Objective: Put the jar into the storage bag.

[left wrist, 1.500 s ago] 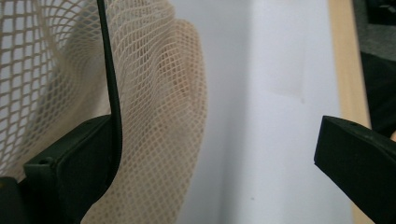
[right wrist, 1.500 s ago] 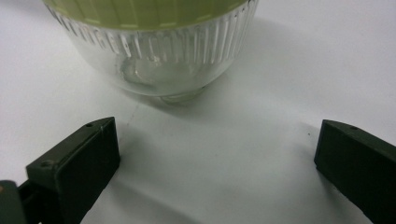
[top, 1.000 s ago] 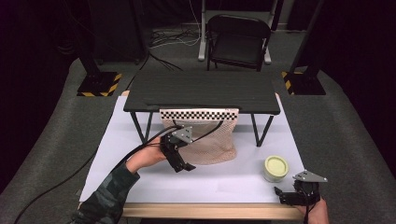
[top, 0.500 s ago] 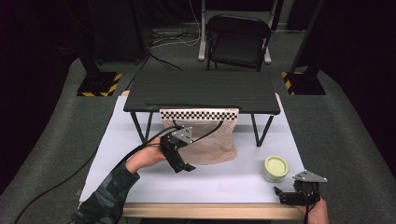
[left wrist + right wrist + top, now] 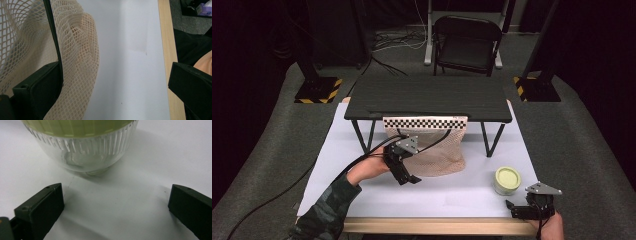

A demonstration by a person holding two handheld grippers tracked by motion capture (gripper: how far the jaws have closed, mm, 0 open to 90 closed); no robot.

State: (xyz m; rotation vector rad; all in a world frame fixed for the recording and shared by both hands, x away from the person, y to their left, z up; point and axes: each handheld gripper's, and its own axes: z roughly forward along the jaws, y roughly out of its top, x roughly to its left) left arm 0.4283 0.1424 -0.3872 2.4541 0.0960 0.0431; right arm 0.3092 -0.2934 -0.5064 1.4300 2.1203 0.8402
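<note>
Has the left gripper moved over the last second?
No. The left gripper sits at the same spot against the mesh bag's lower left edge, below the small black table.

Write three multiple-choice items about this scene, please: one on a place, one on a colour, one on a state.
1. Where does the mesh bag hang?
A. from the chair
B. from the front edge of the small black table
C. from the right tongs

2. What colour is the jar lid?
A. red
B. blue
C. pale green

3. How are the right tongs?
A. open, empty
B. shut on the jar
C. shut on the bag

Answers: 1 B, its checkered top sits under that edge. 2 C, seen in the high view. 3 A, the right gripper view shows jaws apart, the jar beyond them.
</note>
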